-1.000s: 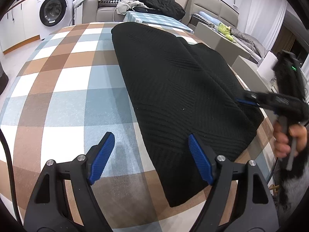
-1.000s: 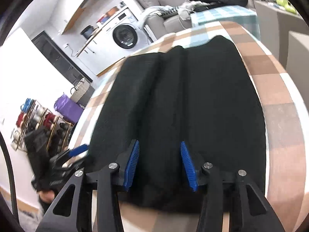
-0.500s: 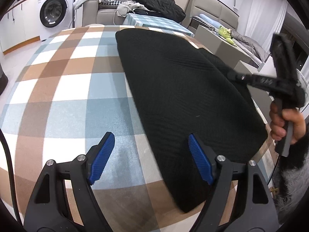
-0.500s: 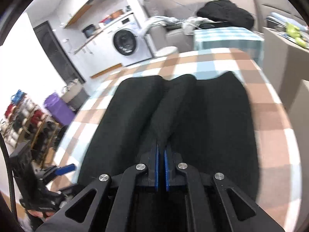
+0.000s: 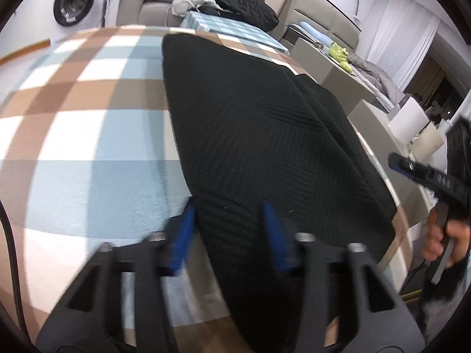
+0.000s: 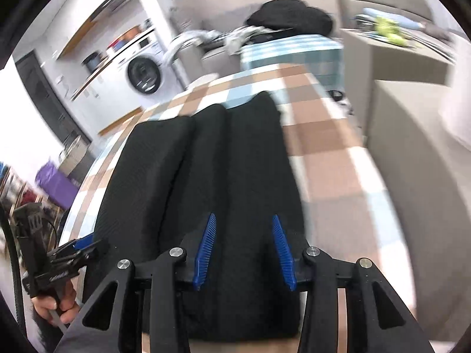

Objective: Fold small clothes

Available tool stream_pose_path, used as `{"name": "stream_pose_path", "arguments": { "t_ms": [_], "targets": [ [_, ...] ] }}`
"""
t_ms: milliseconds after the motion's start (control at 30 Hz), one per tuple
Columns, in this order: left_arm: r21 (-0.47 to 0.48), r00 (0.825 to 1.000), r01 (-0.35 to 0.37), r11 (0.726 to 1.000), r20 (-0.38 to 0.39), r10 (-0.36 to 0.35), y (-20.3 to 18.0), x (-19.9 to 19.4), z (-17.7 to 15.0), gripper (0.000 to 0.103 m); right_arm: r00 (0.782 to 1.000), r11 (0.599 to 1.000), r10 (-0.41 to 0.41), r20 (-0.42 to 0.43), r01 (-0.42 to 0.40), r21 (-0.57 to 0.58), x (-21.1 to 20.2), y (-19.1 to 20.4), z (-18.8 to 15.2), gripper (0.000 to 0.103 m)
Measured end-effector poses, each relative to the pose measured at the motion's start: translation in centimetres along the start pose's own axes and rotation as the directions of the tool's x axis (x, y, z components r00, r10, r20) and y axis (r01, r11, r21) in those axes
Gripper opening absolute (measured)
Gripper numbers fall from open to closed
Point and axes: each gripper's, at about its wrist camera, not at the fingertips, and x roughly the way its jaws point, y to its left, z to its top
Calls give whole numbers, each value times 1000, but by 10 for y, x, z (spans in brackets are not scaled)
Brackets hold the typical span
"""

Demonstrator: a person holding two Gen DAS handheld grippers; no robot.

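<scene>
A table (image 5: 73, 123) covered in a brown, pale blue and white checked cloth carries a black ribbed knit garment (image 5: 250, 123), lying flat lengthwise along the table's right half, its near edge at the table's front. Behind the table the room holds a white washing machine (image 5: 75, 3), a grey sofa (image 5: 147, 8) piled with a dark bundle of clothing (image 5: 238, 3) and light laundry. The left wrist view alone shows white curtains (image 5: 397, 29) at the far right. The right wrist view alone shows three lengthwise ridges in the garment, wall shelves above the washer and a purple bag (image 6: 56, 182) on the floor. The left claw (image 5: 229, 229) has just been closing, its blue pads straddling the garment's near left edge with a gap remaining, not yet gripping. The right claw (image 6: 244, 250) has just been opening; it is released, hanging over the garment's near end.
</scene>
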Motion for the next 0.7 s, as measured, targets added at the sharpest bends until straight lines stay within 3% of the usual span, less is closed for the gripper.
{"name": "stream_pose_path", "arguments": {
  "t_ms": [33,167,400,567,700],
  "targets": [
    [-3,1000,-7,1000,7,7,-1,1,1,25,1000,1000,-3,11,2,11,-7,-4,-2,48],
    [-13,1000,-7,1000,14,7,0,0,4,17,999,999,-23,-29,24,35,-8,-17,-16,48],
    [-26,998,-56,998,33,57,24,-24,-2,16,988,997,58,-146,-64,-33,5,8,-41,46],
    [2,991,-127,992,32,126,45,-45,-11,17,963,985,141,-229,-159,-61,4,33,-59,46],
    [26,990,-138,990,40,137,50,-56,-11,25,969,984,130,-211,-152,-90,3,45,-53,46]
  ]
}}
